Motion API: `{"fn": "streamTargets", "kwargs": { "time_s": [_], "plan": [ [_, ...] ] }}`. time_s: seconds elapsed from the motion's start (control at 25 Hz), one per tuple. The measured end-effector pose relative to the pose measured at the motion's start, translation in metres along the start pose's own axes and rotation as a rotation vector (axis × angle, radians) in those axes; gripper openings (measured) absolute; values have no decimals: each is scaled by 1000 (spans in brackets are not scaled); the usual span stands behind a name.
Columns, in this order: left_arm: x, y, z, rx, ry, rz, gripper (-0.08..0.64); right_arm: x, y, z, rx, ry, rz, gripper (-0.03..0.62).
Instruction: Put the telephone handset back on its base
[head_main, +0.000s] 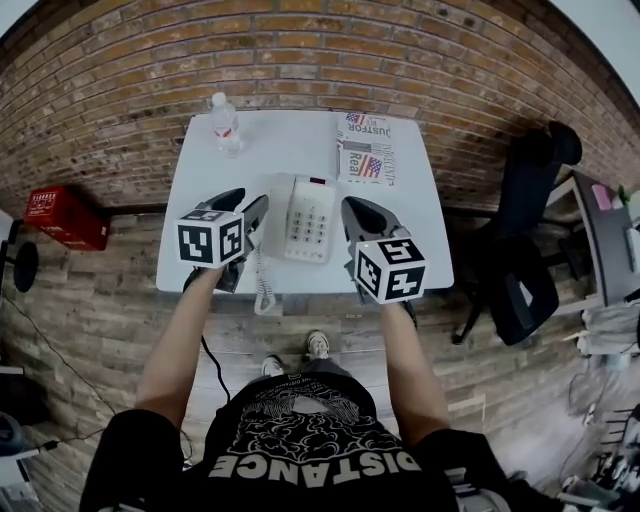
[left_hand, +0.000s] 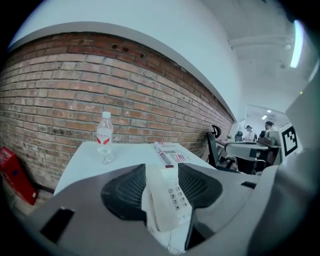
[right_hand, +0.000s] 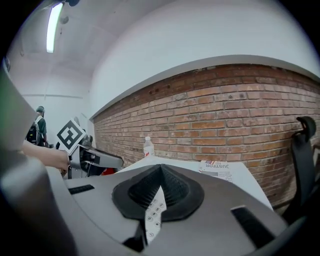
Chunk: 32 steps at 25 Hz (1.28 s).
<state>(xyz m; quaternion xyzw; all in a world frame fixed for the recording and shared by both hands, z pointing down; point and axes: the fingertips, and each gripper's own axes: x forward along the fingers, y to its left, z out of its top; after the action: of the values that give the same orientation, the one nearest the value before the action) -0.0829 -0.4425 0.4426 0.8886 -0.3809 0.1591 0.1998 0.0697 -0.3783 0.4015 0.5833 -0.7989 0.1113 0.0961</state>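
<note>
Phone (head_main: 308, 220) ctr of table (head_main: 200, 260), bottle (head_main: 226, 123) behind-L, newspaper (head_main: 366, 148) behind-R

Clear water bottle (head_main: 226, 124) stood at tabletop's (head_main: 290, 145) far left, printed paper (head_main: 366, 148) lay far right, red case (head_main: 66, 217) sat on floor (head_main: 110, 330)

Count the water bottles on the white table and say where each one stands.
1. The water bottle stands upright near the white table's far left corner, well apart from the telephone. No other bottle shows on the visible tabletop.
</note>
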Motion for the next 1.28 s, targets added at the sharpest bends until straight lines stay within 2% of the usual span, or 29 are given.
{"fn": "streamTargets", "kwargs": {
  "time_s": [0.36,0.52,0.84,1.28],
  "plan": [
    [-66,5,23,110,-195,-16,113,-25,41,10,-21,-46,-62,0],
    [-86,13,29,120,-248,1,75,-34,53,14,-25,-64,-75,0],
    [-110,32,26,144,-264,57,23,-41,74,23,-40,-98,-90,0],
    [-114,30,20,152,-254,54,12,-41,80,22,-53,-95,-92,0]
  ]
}}
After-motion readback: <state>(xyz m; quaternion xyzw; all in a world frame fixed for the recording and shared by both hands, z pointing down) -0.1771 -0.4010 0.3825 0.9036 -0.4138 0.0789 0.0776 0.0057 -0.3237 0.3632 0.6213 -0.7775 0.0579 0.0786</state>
